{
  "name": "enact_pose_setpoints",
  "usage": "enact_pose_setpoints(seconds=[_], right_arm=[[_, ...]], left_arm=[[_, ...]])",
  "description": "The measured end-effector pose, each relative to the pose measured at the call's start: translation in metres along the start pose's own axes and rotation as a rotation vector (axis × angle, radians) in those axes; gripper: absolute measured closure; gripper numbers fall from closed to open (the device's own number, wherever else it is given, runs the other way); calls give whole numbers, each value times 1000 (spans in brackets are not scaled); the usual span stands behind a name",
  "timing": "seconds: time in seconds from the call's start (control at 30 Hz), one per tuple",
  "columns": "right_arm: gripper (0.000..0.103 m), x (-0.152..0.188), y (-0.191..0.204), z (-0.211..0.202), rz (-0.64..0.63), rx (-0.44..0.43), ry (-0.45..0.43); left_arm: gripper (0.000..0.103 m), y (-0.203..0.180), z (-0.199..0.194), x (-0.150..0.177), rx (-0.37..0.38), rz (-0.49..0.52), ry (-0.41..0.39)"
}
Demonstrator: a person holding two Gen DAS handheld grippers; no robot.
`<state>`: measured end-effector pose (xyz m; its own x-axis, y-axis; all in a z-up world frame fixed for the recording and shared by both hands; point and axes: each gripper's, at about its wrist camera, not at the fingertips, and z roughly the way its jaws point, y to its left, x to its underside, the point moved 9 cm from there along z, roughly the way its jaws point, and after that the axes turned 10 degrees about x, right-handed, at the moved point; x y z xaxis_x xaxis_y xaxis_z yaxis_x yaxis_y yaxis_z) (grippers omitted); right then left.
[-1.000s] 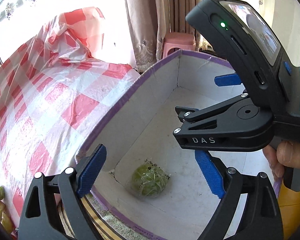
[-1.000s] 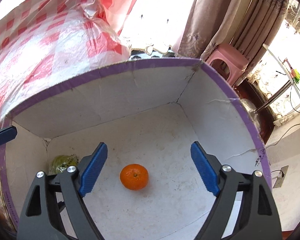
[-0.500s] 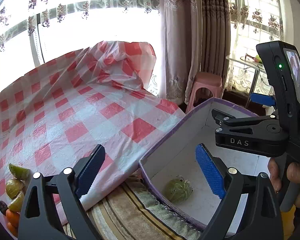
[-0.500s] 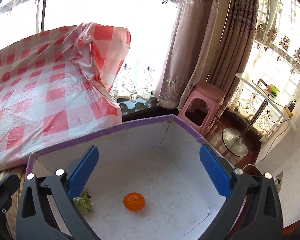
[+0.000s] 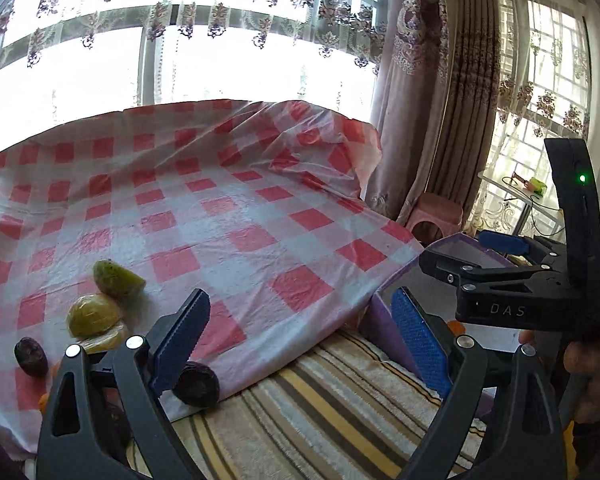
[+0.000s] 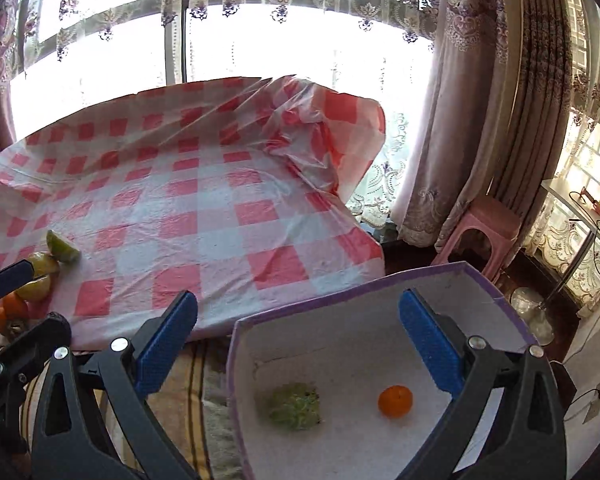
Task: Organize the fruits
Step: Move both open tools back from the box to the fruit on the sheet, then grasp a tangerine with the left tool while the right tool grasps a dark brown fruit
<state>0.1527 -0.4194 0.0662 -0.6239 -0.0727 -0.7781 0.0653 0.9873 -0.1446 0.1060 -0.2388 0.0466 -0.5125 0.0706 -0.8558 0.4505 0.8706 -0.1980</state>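
Two fruits lying in the box [image 6: 496, 300]; both grippers pulling back from it, jaws spread and holding nothing.
Left gripper [image 5: 300, 340] and right gripper [image 6: 300, 348] are rising away from the orange [image 6: 395, 401] and green fruit [image 6: 294, 406] at lower right, swinging toward the remaining fruit pile [image 5: 100, 308] lying at left on the checked tablecloth [image 5: 240, 208]; next pickup probably following. Curtained windows [image 6: 300, 40] are filling the upper frame.
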Motion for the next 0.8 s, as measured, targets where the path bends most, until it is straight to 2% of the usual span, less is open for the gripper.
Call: enact_pose_setpoints(seconds=[0.23,0.43,0.63,0.8], right_arm=[[2,22,78,-8,-66,-175,64],[2,40,126,-10,-106,-271,131],[2,47,162,-15,-172,-299,128],[2,47,189,-12,-225,-311,129]], left_arm=[[14,56,-53,17,-62,-115,-43],[14,95,-87,36,-129,-188,-50],[15,134,-110,63,-191,-260,-12],[23,169,-114,84,-215,-371,34]])
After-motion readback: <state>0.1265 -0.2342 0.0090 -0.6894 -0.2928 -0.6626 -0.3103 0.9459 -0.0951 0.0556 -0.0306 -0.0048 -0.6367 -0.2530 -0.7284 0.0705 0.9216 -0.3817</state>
